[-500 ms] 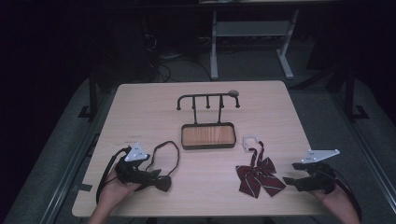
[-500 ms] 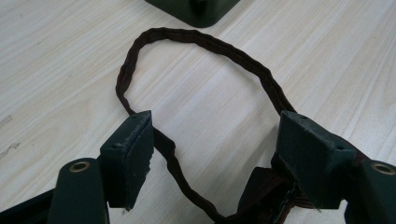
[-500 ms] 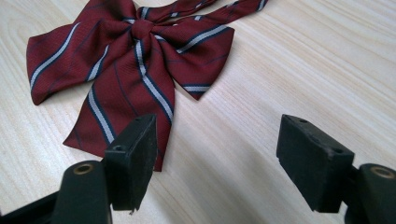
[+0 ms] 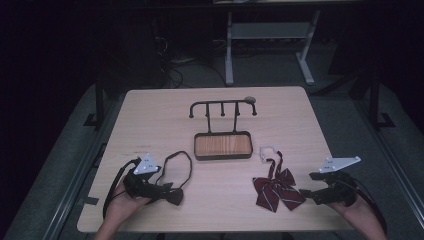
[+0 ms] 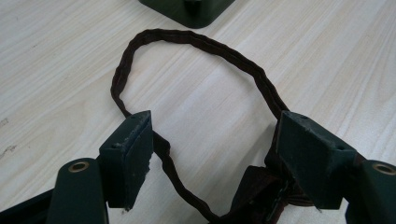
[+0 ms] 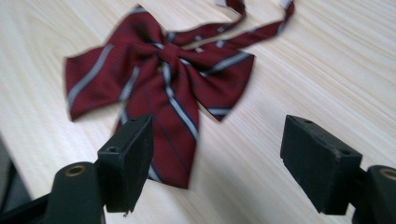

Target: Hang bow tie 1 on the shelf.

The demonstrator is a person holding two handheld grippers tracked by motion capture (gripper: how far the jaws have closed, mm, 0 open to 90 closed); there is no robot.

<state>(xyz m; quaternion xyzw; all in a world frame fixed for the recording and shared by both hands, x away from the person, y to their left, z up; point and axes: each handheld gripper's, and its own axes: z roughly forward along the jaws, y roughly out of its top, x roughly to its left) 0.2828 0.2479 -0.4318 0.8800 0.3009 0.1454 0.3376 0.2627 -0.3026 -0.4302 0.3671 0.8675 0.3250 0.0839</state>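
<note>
The dark brown bow tie (image 4: 173, 195) with its thin looped neck strap (image 5: 187, 39) is lying near the front left of the pale wooden table (image 4: 150, 115), and the left claw (image 4: 162, 189) is sitting right at it, jaws spread, with the strap running between them and the knot bunched against the far jaw. In the left gripper view nothing is being pinched; the jaws are straddling the strap rather than closing on it.

Over on the right, the burgundy striped bow tie (image 4: 276, 190) with its white-tipped band is lying flat on the table, and the right claw (image 4: 306, 194) is hanging just beside it, also spread wide, its jaws apart from the cloth in the right gripper view, where the near tail of the bow (image 6: 168, 135) is reaching between them.

Compared with half a second ago, very little is differing: both hands are sitting in about the same spots and neither tie seems to have shifted. I would judge that both claws are settling into position before a pinch, so the picking up is at its very start.

Further back, the small dark tray with a wooden floor (image 4: 222, 146) is standing mid-table, well apart from both ties, and behind it the black metal rack with hanging pegs (image 4: 222, 107) is standing empty, a likely place for the ties to go.
</note>
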